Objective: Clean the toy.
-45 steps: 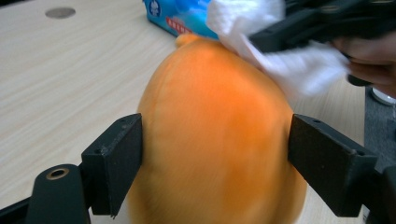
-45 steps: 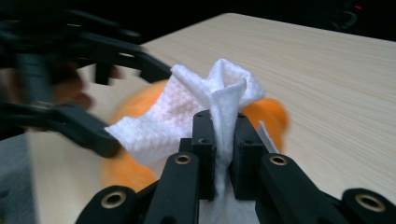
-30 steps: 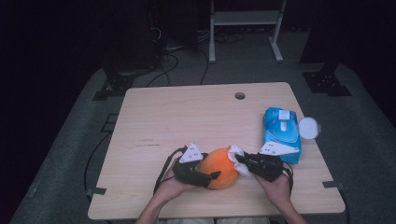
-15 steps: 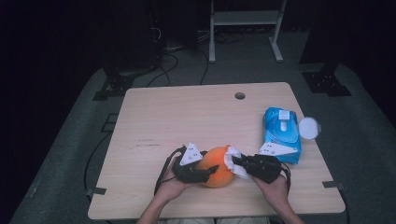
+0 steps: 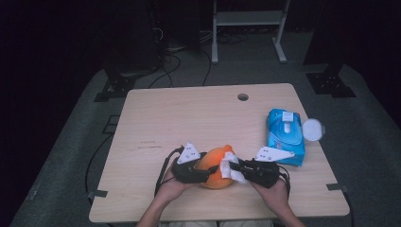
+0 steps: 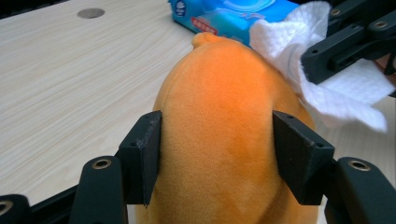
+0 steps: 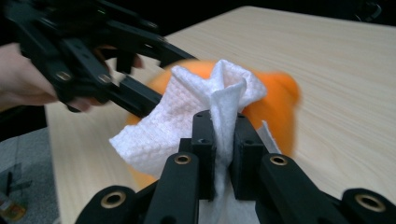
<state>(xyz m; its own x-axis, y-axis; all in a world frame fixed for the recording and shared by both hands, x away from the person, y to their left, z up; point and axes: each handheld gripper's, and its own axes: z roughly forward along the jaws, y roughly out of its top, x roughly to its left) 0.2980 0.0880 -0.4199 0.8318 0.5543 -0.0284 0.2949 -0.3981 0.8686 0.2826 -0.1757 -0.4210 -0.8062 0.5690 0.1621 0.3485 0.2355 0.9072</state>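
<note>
Two grippers meet over one orange plush toy (image 5: 215,166) near the front edge of the wooden table (image 5: 189,118). In the left gripper view the left gripper (image 6: 217,149) has its jaws pressed against the two flanks of the toy, one black pad (image 6: 142,154) sunk slightly into the fabric on each side, so it is clamped on the plush. Those jaws have just been closing, with the toy between them. The toy's rounded body runs forward from between the pads, ending in a small nub at its far end.

Beyond that nub and a little to the right lies a blue wet-wipe pack (image 6: 224,16), flat on the table. Just right of the toy's far half, the right gripper (image 5: 235,166) comes in from the side with a white wipe (image 6: 327,88) bunched at its tip, the cloth touching the orange fabric.

In the right gripper view the right gripper's jaws stand together, pinched on a fold of the white wipe that rises straight up between them and spreads into a loose flap to the left. Directly ahead of the jaws, behind the cloth, sits the blurred orange toy. To the upper left the left gripper's black frame reaches across, held by a hand (image 7: 28,79).

From the high view, the wet-wipe pack lies beyond the right gripper, toward the table's right side, with a round white lid (image 5: 313,129) just beside it at the table's edge.
</note>
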